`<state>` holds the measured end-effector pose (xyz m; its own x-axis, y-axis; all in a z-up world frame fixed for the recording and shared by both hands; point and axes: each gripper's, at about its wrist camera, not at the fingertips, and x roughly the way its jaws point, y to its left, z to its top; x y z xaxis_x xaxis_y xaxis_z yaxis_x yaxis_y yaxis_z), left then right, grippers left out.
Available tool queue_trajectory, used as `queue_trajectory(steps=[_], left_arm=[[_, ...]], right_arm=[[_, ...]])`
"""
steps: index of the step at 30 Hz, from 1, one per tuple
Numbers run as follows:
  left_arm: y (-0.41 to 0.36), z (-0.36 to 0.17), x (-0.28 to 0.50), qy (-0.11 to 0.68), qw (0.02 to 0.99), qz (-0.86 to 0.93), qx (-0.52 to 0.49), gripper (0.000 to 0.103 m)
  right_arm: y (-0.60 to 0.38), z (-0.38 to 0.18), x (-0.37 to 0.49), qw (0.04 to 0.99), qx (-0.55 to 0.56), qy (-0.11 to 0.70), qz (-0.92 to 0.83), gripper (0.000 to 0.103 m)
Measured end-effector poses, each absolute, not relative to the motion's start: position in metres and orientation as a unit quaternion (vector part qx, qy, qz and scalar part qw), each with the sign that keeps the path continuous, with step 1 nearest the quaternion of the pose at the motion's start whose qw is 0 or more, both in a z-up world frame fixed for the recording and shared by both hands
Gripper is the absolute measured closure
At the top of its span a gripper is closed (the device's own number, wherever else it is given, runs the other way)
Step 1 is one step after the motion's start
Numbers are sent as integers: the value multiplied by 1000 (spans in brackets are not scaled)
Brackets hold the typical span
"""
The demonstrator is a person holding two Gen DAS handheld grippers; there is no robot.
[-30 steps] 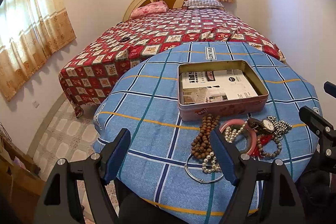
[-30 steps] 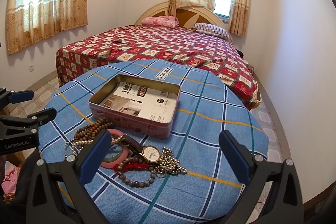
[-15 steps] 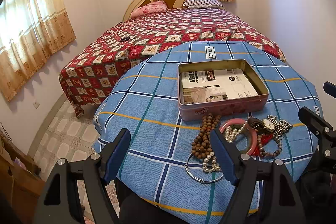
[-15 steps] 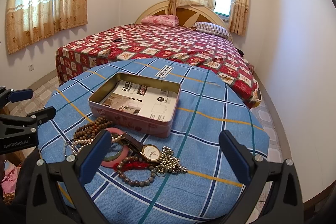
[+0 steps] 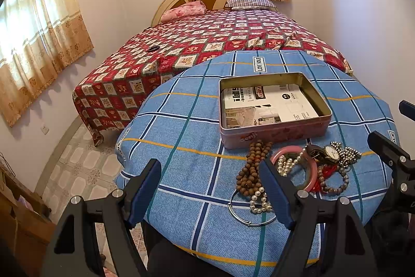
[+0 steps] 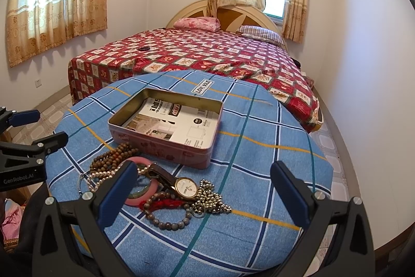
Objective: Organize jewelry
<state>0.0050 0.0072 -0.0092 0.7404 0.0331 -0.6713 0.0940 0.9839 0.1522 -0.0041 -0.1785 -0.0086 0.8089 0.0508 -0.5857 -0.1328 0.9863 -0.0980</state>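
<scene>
Nothing's been picked up yet, so here's how it's sitting. All the jewelry is lying in one tangled heap on the round table under its blue checked cloth [image 6: 259,238], right in front of the near wall of the open pink rectangular metal tin [image 6: 166,144], which so far is holding only printed paper.

The right gripper [image 6: 205,195] is hovering with its jaws spread wide and nothing in them, and the gold-faced wristwatch with the dark brown strap [image 6: 185,187] plus the clump of small silver ball beads [image 6: 212,199] are lying pretty much straight ahead between its fingers. The watch's long axis is running diagonally, strap end pointing up-left toward the tin. The grey-brown stone bead bracelet with the red cord [image 6: 166,214] is closest to that gripper's base.

The left gripper [image 5: 210,188] is gaping open too, empty, but it's aiming at bare cloth; the pile is off to its right, with the brown wooden bead strand [image 5: 253,168], pearl strand [image 5: 259,199] and thin silver wire bangle [image 5: 249,217] just past its right finger. The pink bangle [image 5: 311,173] is sitting between the two.

My guess: right hand's better lined up for the watch side, left for the wooden beads.
</scene>
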Motion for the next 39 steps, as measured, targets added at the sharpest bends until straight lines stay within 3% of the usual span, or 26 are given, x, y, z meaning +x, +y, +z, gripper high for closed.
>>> queue_trajectory(steps=[14,27,36,38,39], left_arm=[[10,-15,7,366,926,-14,92,25],[18,-53,39,410,909,-12,79,25],[-13,-65,64,414,906,-44,81,25],[-19,-70,70,418,903,-50,79,32],[-23,-75,75,426,900,-59,77,42]], right_arm=[[-182,-16,-2,947,-64,312,48,0],[-201,-38,16,934,-48,351,40,0],[-206,-58,26,921,-44,385,41,5],[-207,-58,26,921,-45,385,39,5],[-208,-58,26,921,-45,385,38,5]])
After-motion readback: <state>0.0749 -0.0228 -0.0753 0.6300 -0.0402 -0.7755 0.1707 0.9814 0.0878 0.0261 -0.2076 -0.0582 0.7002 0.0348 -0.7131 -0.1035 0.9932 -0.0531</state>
